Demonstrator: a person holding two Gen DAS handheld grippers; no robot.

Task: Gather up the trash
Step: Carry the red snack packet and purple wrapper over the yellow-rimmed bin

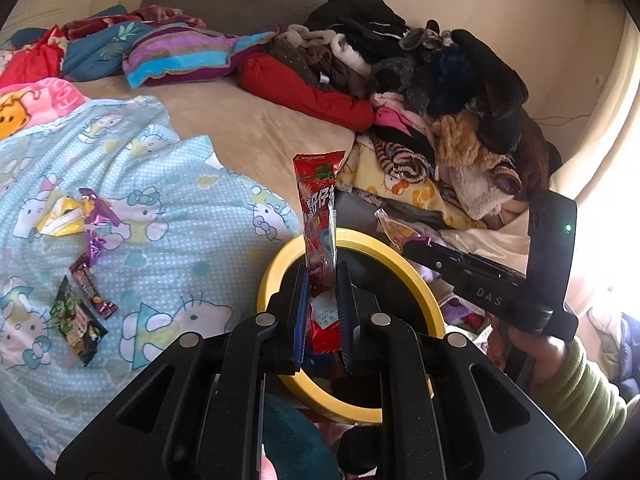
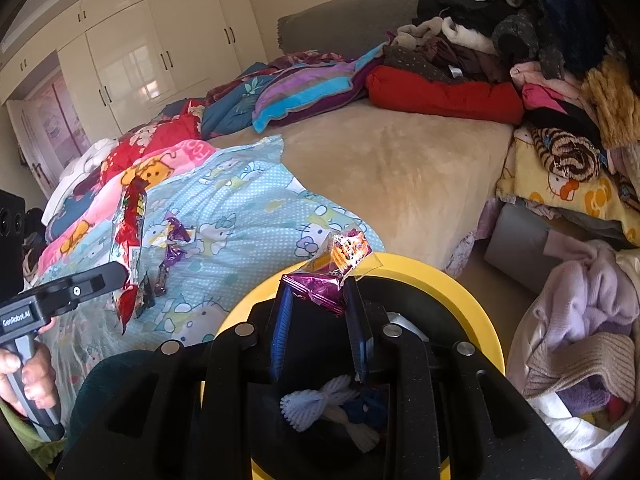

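My left gripper (image 1: 322, 276) is shut on a long red snack wrapper (image 1: 318, 216), held upright over the yellow-rimmed bin (image 1: 416, 272). The same wrapper (image 2: 130, 224) shows in the right wrist view. My right gripper (image 2: 316, 294) is shut on a crumpled purple and orange wrapper (image 2: 336, 268) above the bin's yellow rim (image 2: 452, 284). More wrappers lie on the light blue Hello Kitty blanket (image 1: 160, 208): a yellow one (image 1: 60, 216), a purple one (image 1: 98, 216), a brown bar wrapper (image 1: 92, 288) and a dark packet (image 1: 78, 324).
A pile of clothes (image 1: 440, 92) fills the bed's right side. Striped and red bedding (image 2: 320, 84) lies at the headboard. White wardrobes (image 2: 140, 56) stand behind. A bag of clothes (image 2: 580, 340) sits on the floor right of the bin, which holds some trash (image 2: 332, 404).
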